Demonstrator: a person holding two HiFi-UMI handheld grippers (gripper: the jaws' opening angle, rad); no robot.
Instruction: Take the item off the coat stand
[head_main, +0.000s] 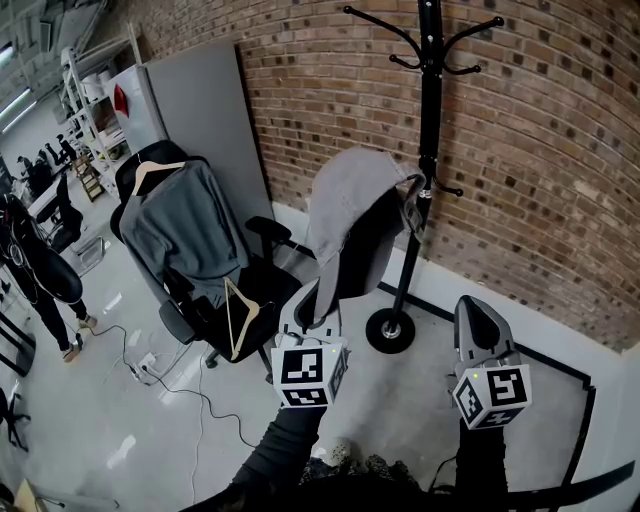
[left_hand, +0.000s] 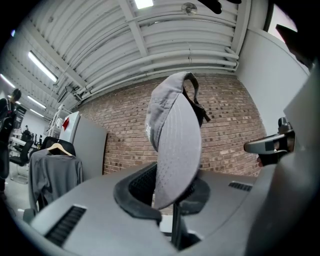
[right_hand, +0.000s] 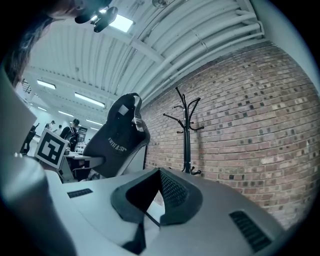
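The left gripper (head_main: 318, 300) pinches the grey cap (head_main: 352, 215) by its brim, just left of the coat stand (head_main: 428, 150) — the right gripper (head_main: 476, 310), further right, has its jaws pressed together, empty.

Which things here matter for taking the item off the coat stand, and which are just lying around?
Job: grey cap, coat stand, left claw.
Lying about: office chair, grey garment, loose wooden hanger, floor cables.
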